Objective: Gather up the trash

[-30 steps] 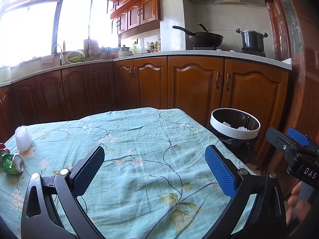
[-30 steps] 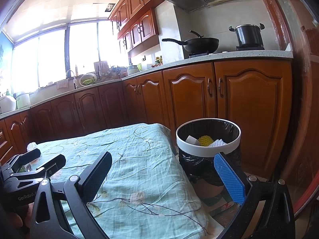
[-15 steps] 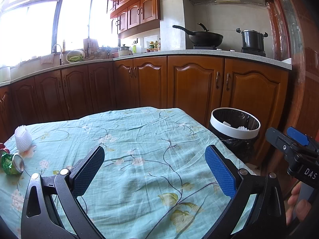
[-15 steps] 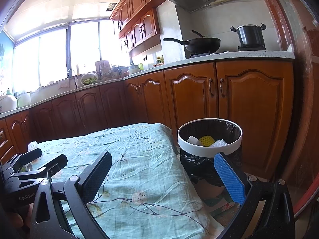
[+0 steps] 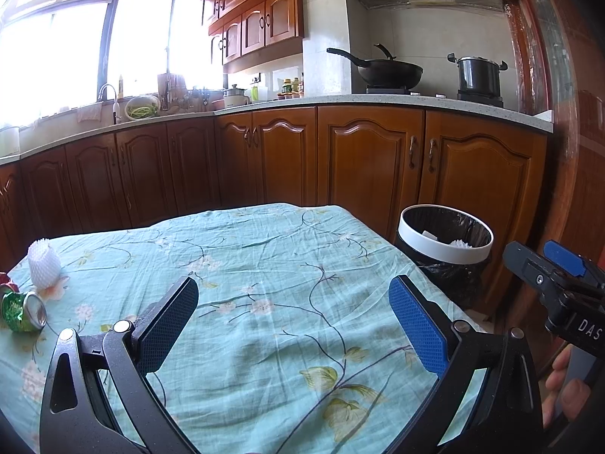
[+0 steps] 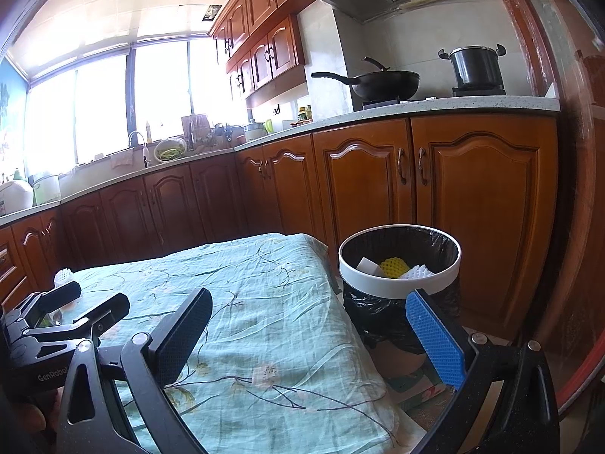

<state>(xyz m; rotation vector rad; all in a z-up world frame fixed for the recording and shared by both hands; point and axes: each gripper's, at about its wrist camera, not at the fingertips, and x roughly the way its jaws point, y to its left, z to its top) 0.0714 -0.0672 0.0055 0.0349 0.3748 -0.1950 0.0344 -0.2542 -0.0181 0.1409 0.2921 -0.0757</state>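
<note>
A crushed green metal can lies on its side at the far left edge of the table under a wrinkled turquoise floral tablecloth, its open silver end turned toward the middle of the cloth. Just behind it stands a white foam fruit net, upright, and a scrap of something red shows beside the can, too cut off to identify. Both lie well to the left of the left gripper, whose jaws are spread wide over bare cloth with nothing between them. Off the table's right corner stands a round bin with a white rim and black liner; inside it rest a yellow foam net, a white foam net and a white scrap. The right gripper hangs over that corner of the table, jaws likewise wide apart and empty, its blue pad in front of the bin.
</note>
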